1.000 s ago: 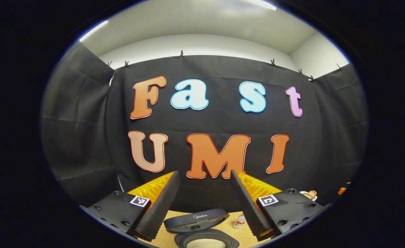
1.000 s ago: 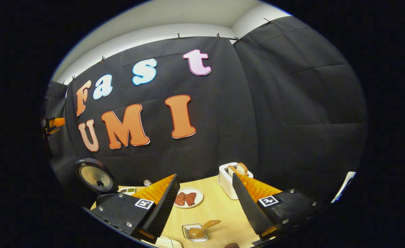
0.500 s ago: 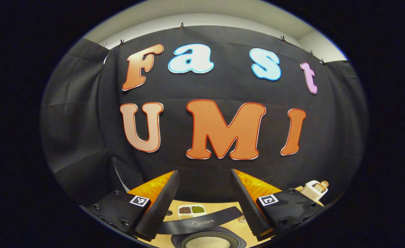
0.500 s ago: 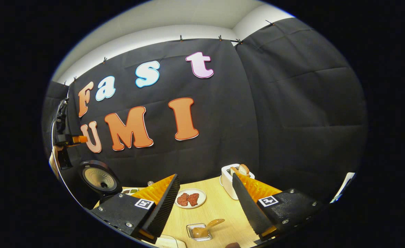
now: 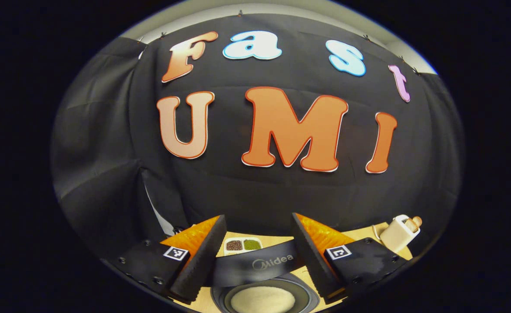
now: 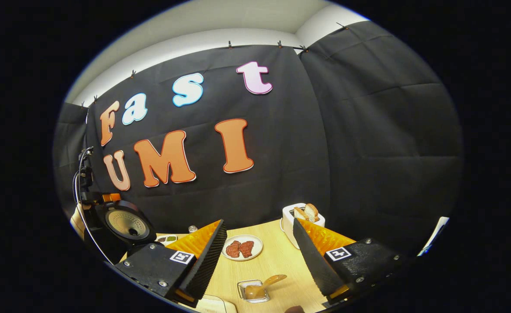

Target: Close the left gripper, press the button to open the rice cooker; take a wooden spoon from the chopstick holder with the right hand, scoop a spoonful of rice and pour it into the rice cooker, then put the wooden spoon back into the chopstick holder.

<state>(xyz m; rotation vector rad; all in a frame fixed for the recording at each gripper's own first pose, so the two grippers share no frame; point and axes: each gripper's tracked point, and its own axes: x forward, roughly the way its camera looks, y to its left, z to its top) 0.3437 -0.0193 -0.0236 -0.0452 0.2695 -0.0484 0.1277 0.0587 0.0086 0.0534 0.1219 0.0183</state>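
Observation:
The rice cooker (image 5: 262, 264) stands just below my left gripper (image 5: 257, 216), its black lid raised. Pale grains show in its inner pot (image 5: 262, 300). My left gripper is open and holds nothing, its fingers on either side of the lid's edge. In the right gripper view the cooker's raised lid (image 6: 127, 224) is at the far left, with the left gripper (image 6: 94, 199) and its cable right behind it. A wooden spoon (image 6: 267, 281) rests in a small clear container (image 6: 252, 291) on the table, low between the fingers of my right gripper (image 6: 259, 221), which is open and holds nothing.
A white toaster (image 6: 300, 219) with bread stands at the back of the wooden table (image 6: 277, 261). A plate with meat slices (image 6: 241, 248) lies mid-table. A small divided tray (image 5: 240, 244) of beans sits behind the cooker, with a small jar (image 6: 191, 228) near it.
My left gripper has come down and tipped toward the open cooker, so more of the pot and the table show. The right gripper has barely moved.

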